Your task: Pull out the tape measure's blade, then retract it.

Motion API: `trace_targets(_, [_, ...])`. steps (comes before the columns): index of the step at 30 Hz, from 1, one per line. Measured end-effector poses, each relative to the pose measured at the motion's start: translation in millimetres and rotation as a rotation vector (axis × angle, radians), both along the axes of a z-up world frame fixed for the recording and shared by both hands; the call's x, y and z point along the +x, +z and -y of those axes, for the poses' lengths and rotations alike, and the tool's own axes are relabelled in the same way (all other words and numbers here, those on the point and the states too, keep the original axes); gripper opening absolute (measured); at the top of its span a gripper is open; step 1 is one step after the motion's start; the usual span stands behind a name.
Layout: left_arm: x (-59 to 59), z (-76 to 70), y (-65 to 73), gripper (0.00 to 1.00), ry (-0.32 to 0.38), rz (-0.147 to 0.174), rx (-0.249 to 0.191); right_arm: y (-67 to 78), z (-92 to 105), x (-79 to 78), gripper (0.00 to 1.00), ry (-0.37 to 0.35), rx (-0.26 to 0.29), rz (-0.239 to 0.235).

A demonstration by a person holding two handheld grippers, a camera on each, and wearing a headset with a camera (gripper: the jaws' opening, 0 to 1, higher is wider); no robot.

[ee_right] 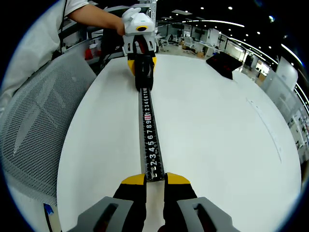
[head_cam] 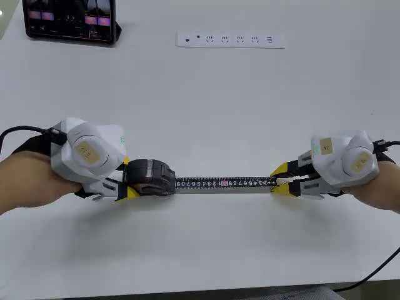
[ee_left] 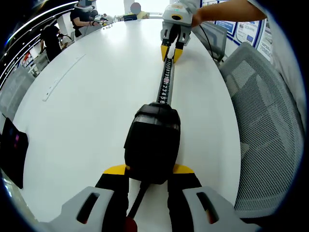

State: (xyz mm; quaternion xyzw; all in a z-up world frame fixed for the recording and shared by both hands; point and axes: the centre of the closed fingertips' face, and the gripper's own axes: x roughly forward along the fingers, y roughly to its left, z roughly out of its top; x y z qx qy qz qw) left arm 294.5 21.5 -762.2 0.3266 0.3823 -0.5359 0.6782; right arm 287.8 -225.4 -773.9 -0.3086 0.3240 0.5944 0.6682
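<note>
My left gripper [head_cam: 129,178] has its two yellow-tipped fingers [ee_left: 116,169] pressed against the sides of the black, chunky, rubber-clad tape measure case [head_cam: 150,177], one on each flank. In the left gripper view the tape measure case [ee_left: 152,142] sits right between my jaws, just above the white table top [head_cam: 200,100]; can't tell if it touches.

The dark metal blade with white numerals [head_cam: 225,183] is drawn out of the case and runs straight to my right gripper [head_cam: 280,179]. There my fingers [ee_right: 133,180] are closed on the blade's free end, and the blade [ee_right: 149,140] leads away from my jaws to the case [ee_right: 144,72] held in the left gripper [ee_right: 141,65]. There is a red mark on the blade after the 9. The blade [ee_left: 165,82] lies low over the table; contact not clear. The right gripper [ee_left: 171,52] shows at its far end in the left gripper view.

The two grippers are well apart, level with each other, near the table's front edge.

A white power strip [head_cam: 230,40] lies flat at the far side, and a dark tablet with a lit screen [head_cam: 70,19] stands at the far left corner. A grey mesh chair back [ee_left: 260,121] is beside the table. A black cable [head_cam: 19,131] trails from the left gripper.
</note>
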Motion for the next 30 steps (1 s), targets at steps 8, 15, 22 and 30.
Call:
trace_targets(8, [0.4, 0.1, -0.3, 0.26, -0.002, 0.000, 0.001, 0.4, 5.6, -1.5, 0.09, -0.006, -0.004, -0.002])
trace_targets(15, [-0.1, 0.7, 0.1, 0.26, -0.003, -0.003, 0.001, 0.1, 9.7, -0.7, 0.09, -0.013, -0.010, -0.007])
trace_targets(22, [-0.1, 0.7, 0.2, 0.26, -0.002, -0.003, 0.000, -0.9, 15.4, 2.1, 0.09, -0.009, -0.029, -0.014])
trace_targets(30, [-0.2, 0.3, 0.4, 0.26, -0.001, -0.003, -0.001, -1.9, 20.4, 2.2, 0.08, -0.014, -0.039, -0.024])
